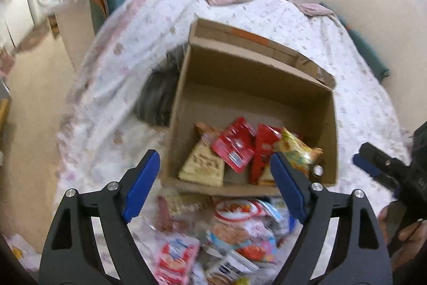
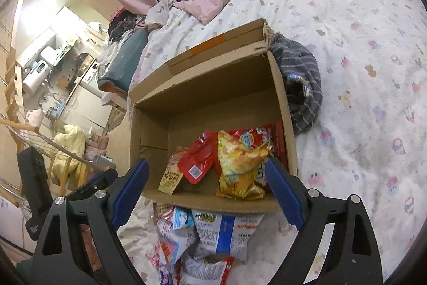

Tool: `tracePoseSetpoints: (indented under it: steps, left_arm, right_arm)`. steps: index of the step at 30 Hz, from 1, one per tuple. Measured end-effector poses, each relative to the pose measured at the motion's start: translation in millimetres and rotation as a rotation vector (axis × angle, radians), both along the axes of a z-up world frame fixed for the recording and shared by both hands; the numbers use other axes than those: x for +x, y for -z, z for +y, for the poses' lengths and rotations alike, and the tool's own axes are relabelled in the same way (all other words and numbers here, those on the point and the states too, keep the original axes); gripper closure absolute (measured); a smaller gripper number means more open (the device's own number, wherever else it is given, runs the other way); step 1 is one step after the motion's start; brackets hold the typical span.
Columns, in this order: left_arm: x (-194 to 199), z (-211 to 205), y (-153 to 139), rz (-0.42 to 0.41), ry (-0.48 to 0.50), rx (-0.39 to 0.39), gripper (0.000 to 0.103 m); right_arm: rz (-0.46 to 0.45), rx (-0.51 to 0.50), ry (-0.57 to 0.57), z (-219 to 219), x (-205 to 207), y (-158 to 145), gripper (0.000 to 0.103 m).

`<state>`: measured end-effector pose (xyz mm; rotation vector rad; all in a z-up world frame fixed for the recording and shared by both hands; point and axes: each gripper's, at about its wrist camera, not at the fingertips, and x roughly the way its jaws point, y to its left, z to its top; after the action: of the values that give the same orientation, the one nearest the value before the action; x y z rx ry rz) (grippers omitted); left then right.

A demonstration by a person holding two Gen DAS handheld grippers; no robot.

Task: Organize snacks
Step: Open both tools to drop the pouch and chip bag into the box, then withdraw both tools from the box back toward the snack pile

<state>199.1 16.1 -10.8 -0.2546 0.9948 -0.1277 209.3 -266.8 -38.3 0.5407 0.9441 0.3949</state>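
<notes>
We are putting snacks into a cardboard box (image 2: 157, 87) that is sitting on the bed (image 2: 360, 50). We are partway through this job.

A few bags are already lying inside the box, all bunched near the side closest to us. We are seeing a yellow chip bag (image 2: 240, 167), a red pouch (image 2: 198, 162), a pale tan packet (image 2: 172, 175) and a red bag (image 2: 269, 135) tucked against the box wall. The far half of the box is still bare, so there is plenty of room.

A lot is still waiting. A pile of snack bags (image 2: 202, 239) is lying on the bed just in front of the box. It is a messy heap, with a white and blue bag (image 2: 226, 229) on top in the right view and a red and white packet (image 1: 176, 261) near the bottom of the left view. We think more bags are outside the box than inside it.

Our left gripper (image 1: 216, 186) is hanging over the near edge of the box. Its fingers (image 1: 141, 186) are spread wide and are holding nothing. Our right gripper (image 2: 205, 191) is doing the same, with its fingers (image 2: 128, 191) wide apart and nothing in them. So both are free to reach down to the pile next.

A striped grey cloth (image 2: 301, 87) is lying beside the box.
</notes>
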Motion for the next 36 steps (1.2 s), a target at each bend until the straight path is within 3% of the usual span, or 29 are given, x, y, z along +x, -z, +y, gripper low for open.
tracePoseSetpoints:
  steps: [3,8,13,19,30,36]
  left_arm:
    - [-8,3,2,0.009,-0.006,-0.005,0.021]
    - [-24,1,2,0.014,0.012,0.014,0.015]
    - [-40,-1,4,0.015,0.023,0.052,0.015]
    - [-57,1,10,0.027,-0.008,0.162,0.015]
    - [-73,12,15,0.050,-0.035,0.204,0.015]
    - [-78,25,22,0.059,-0.054,0.216,0.015]
  right_arm:
    - [0.034,0.070,0.012,-7,-7,8,0.012]
    - [0.041,0.062,0.019,-6,-19,8,0.012]
    - [0.027,0.009,0.008,1,-36,5,0.012]
    - [0.030,-0.032,0.009,3,-55,8,0.012]
    - [0.055,-0.054,0.022,-6,-89,19,0.012]
    - [0.110,-0.160,-0.030,-3,-100,37,0.012]
